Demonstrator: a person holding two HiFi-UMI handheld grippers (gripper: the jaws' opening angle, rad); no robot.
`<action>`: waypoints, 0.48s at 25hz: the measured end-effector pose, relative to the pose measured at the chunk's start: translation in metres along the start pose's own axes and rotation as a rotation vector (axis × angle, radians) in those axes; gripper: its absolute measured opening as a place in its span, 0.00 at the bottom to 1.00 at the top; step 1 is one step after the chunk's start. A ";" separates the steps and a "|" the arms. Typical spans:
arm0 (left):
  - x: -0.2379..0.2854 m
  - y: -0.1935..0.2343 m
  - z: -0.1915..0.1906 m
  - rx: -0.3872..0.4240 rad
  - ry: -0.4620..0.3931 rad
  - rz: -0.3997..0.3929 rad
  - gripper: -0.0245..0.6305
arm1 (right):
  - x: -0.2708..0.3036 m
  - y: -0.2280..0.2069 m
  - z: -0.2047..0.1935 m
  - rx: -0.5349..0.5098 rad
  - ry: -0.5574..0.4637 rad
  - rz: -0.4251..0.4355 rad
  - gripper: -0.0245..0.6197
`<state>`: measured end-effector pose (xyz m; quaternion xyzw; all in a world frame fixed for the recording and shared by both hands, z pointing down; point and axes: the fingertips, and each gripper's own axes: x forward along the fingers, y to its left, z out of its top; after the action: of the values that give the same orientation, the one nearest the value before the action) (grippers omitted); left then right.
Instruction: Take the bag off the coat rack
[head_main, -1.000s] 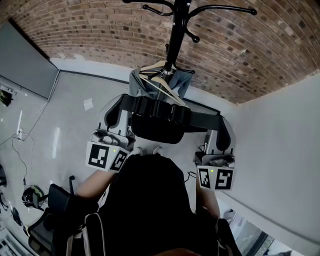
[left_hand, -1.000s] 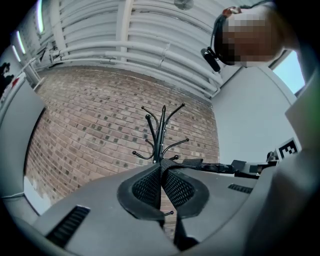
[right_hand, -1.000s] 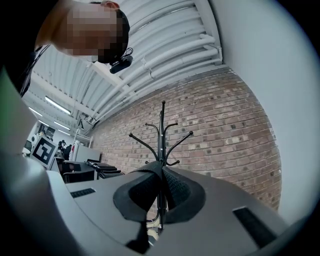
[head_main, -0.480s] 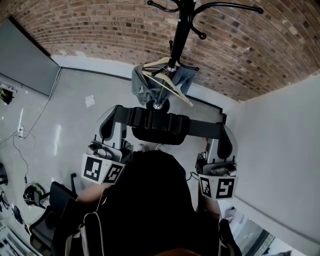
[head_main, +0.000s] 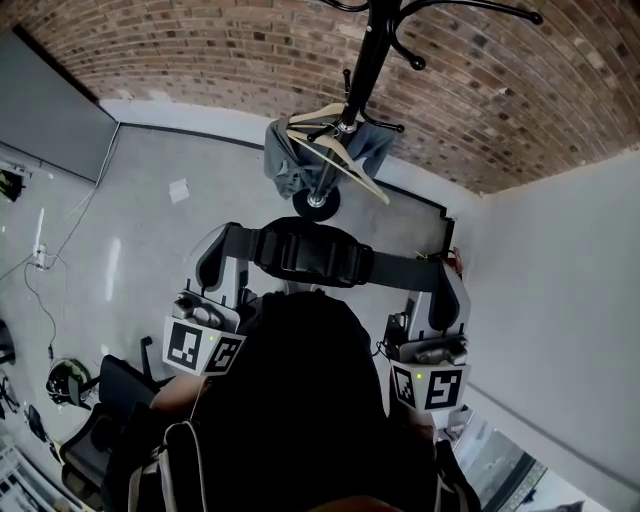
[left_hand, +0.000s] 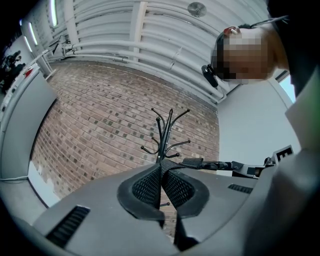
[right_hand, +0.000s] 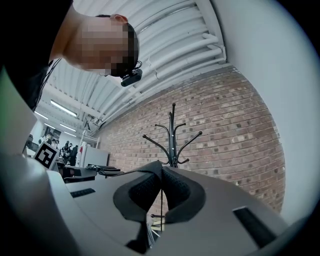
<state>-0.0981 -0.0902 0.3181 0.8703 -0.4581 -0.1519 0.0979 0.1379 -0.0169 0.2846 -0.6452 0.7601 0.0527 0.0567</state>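
Head view: left gripper (head_main: 218, 262) and right gripper (head_main: 446, 295) each clamp the strap (head_main: 400, 268) of the bag (head_main: 310, 252), mid-frame; we want it taut, level, clear of the coat rack (head_main: 362, 70) at top.

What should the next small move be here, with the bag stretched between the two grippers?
Probably draw the bag a little away from the coat rack, both grips kept shut. It hangs clear of the hooks, its strap pinched in the left gripper and right gripper; the rack bears only a hanger and a grey garment.
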 end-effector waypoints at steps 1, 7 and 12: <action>-0.001 0.000 0.000 0.011 0.001 0.000 0.07 | -0.001 0.000 -0.002 0.003 0.001 -0.003 0.07; 0.000 0.002 0.001 0.023 0.003 -0.007 0.07 | -0.003 0.002 -0.012 -0.004 0.023 -0.028 0.07; -0.002 0.004 0.000 0.040 0.012 -0.012 0.07 | -0.005 0.002 -0.016 -0.029 0.025 -0.055 0.07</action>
<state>-0.1017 -0.0909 0.3196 0.8759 -0.4550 -0.1379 0.0823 0.1364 -0.0142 0.3009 -0.6672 0.7419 0.0542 0.0390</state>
